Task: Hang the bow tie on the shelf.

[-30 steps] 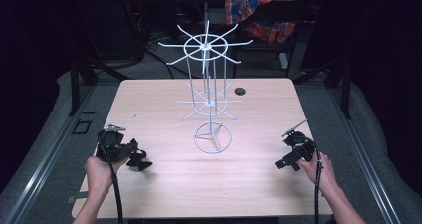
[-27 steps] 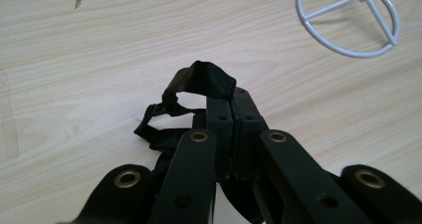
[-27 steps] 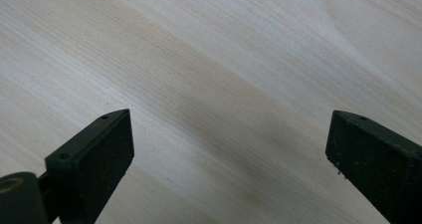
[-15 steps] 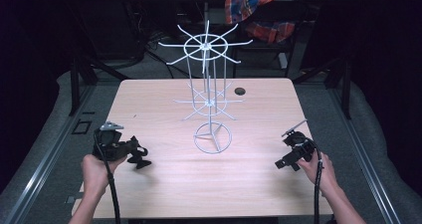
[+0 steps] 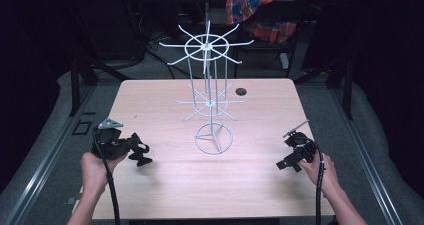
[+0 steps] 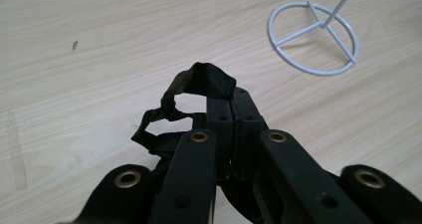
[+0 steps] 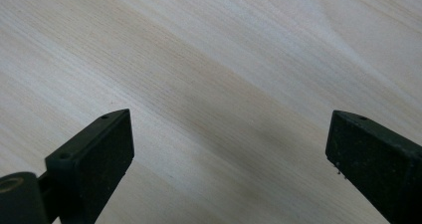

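A pale wooden table bears a tall white wire spinner rack at its centre. Near the left edge, the left gripper clamps a crumpled black fabric strap; the right gripper hovers, jaws wide apart.

Bystanders on the pale wood surface

A white wire rack stands upright near the middle, its ring base flat on the wood; a small dark round thing lies near the far edge.
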Motion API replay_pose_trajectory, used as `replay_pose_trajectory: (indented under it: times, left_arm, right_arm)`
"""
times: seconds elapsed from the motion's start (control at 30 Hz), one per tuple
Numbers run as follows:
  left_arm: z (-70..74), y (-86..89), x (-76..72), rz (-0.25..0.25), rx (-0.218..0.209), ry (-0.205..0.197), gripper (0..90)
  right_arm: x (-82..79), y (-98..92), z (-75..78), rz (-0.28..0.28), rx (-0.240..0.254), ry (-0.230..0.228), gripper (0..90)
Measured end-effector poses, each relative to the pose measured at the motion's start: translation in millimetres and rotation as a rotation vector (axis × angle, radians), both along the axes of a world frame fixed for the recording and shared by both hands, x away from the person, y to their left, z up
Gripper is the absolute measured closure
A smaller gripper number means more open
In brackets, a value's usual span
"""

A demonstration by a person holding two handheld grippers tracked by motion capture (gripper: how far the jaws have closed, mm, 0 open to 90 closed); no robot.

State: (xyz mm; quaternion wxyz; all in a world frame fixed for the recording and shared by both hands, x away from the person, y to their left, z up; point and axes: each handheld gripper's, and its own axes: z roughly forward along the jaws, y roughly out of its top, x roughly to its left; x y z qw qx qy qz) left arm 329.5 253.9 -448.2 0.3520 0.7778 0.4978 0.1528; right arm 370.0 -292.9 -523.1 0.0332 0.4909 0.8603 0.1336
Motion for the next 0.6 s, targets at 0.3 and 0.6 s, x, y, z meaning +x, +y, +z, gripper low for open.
replay_pose_trajectory:
  times: [0.3,0.6]
  left_arm:
    - [10.6,-5.7,0.0,-0.037,-0.01,-0.04,89.0]
    - [18.9,-18.8,3.6,-0.08,-0.005,-0.068,89.0]
  right_arm:
    - [3.0,-0.8,-1.2,-0.013,-0.001,0.011,4.5]
    - [1.2,0.8,0.0,-0.012,0.007,-0.003,4.5]
